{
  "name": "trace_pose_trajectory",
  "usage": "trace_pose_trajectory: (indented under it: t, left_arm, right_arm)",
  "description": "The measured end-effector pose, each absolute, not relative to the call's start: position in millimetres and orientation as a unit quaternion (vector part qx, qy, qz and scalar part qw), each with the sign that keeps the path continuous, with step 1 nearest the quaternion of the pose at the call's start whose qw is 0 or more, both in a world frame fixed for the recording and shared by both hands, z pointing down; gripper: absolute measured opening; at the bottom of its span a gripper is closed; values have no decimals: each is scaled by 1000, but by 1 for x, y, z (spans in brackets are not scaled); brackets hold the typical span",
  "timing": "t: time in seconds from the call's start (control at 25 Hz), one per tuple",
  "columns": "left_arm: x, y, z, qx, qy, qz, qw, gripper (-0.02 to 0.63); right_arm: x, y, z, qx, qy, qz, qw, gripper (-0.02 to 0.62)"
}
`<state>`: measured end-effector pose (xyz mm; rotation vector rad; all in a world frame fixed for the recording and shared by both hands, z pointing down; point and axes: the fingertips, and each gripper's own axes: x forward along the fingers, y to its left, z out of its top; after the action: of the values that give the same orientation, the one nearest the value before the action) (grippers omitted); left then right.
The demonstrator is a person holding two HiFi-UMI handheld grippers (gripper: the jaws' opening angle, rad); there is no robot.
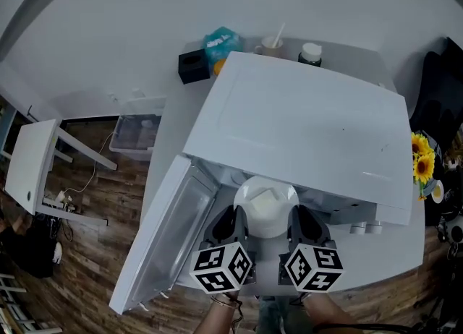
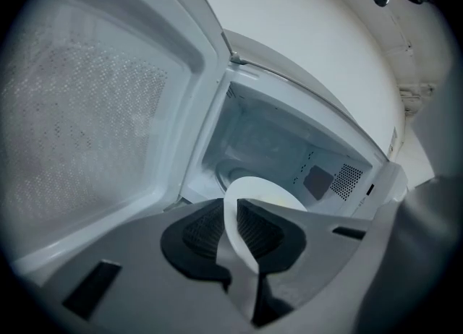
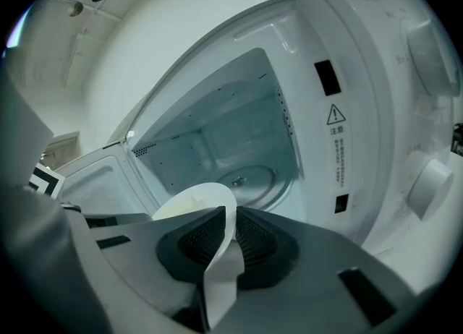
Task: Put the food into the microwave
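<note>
- A white plate with a pale piece of food is held at the mouth of the open microwave, in front of the glass turntable and not set on it.
- The plate's left rim is gripped by the left tongs, which are clamped narrowly on it.
- Its right rim is gripped in the same way by the right tongs.
- The door is swung wide open at the left.
- The microwave is carried by a white bench.
</note>
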<state>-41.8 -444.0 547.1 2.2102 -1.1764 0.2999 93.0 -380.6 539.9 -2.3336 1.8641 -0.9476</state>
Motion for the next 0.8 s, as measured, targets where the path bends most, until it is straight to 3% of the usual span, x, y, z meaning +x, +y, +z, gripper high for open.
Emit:
trace_pose_trajectory:
  t: [0.8]
  left_arm:
    - [-18,-498,558,847,-436,105,285,60]
  right_arm:
    - [112,-420,548,-784,548,-288,48,55]
